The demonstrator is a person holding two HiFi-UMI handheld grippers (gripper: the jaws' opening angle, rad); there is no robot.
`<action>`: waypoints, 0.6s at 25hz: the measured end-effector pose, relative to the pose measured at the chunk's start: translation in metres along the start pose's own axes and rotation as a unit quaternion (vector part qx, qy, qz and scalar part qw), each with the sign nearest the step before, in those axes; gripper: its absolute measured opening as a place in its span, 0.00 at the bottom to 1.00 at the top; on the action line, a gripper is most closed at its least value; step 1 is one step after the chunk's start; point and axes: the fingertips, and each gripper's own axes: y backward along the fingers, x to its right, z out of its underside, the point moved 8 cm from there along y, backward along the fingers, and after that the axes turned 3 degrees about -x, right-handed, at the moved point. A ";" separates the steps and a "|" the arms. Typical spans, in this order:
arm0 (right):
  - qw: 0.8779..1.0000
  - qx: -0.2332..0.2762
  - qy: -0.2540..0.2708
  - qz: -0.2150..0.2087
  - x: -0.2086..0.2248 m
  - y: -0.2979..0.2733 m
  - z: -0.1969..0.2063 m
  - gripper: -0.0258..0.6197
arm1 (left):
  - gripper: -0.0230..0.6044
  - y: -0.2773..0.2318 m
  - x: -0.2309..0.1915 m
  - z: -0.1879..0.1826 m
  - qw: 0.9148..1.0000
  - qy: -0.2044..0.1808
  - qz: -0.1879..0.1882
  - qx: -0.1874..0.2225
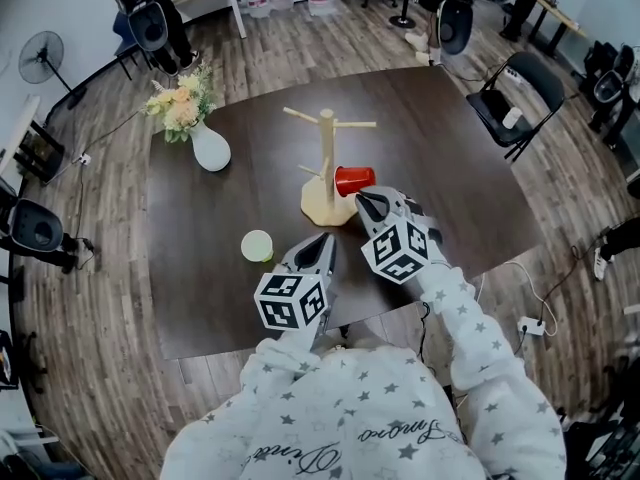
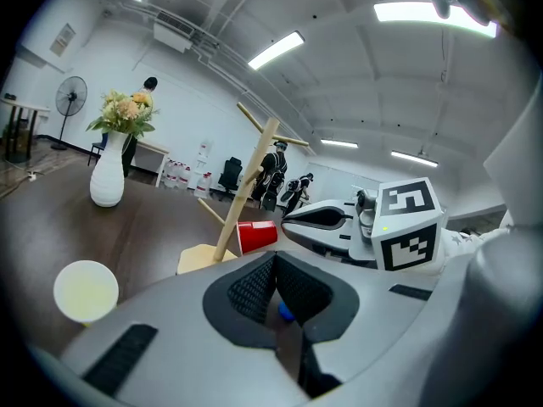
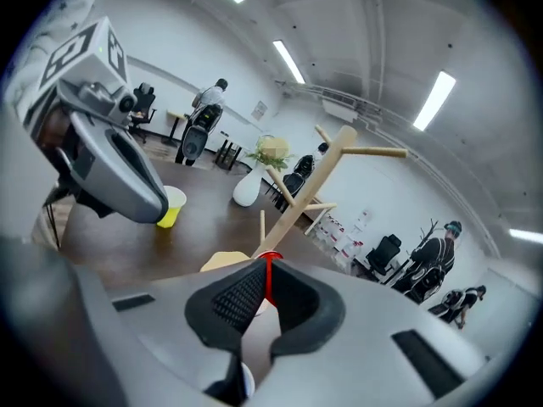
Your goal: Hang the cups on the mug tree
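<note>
1. Head view: a dark table (image 1: 200, 298) was seen from above, and a wooden mug tree (image 1: 326, 158) was shown standing on its round base near the middle.
2. A red cup (image 1: 353, 180) was held on its side off the tabletop, just right of the trunk and above the base. Its bottom was turned toward the trunk (contact with the wood could not be made out).
3. The right gripper (image 1: 365, 200) was placed at the mouth end of the red cup. In the right gripper view its pads were seen pressed together on a thin red strip of the cup's rim (image 3: 269, 274), so the cup was gripped by its wall.
4. The left gripper (image 1: 325, 240) was held low over the near part of the table, beside the right gripper and clear of the mug tree. In the left gripper view its jaws were seen closed against each other, with nothing clamped between them.
5. A yellow-green cup (image 1: 257, 245) was left upright on the table, mouth up, near the tip of the left gripper on its left side and apart from the tree's base.
6. A white vase (image 1: 210, 149) with pale flowers (image 1: 180, 98) was set toward the far left of the table, well apart from both cups.
7. Star-patterned sleeves (image 1: 470, 308) were seen behind both grippers at the bottom of the head view (the marker cubes were turned up toward the camera).
</note>
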 end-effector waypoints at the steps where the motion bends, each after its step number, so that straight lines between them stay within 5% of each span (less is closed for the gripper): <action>1: 1.000 0.006 -0.018 -0.003 0.001 0.003 0.004 0.08 | 0.08 -0.002 0.002 0.000 1.000 -0.002 -0.001 0.000; 15: 0.966 0.073 -0.242 -0.046 0.005 0.055 0.072 0.07 | 0.08 -0.020 0.032 0.018 0.999 -0.007 -0.014 -0.033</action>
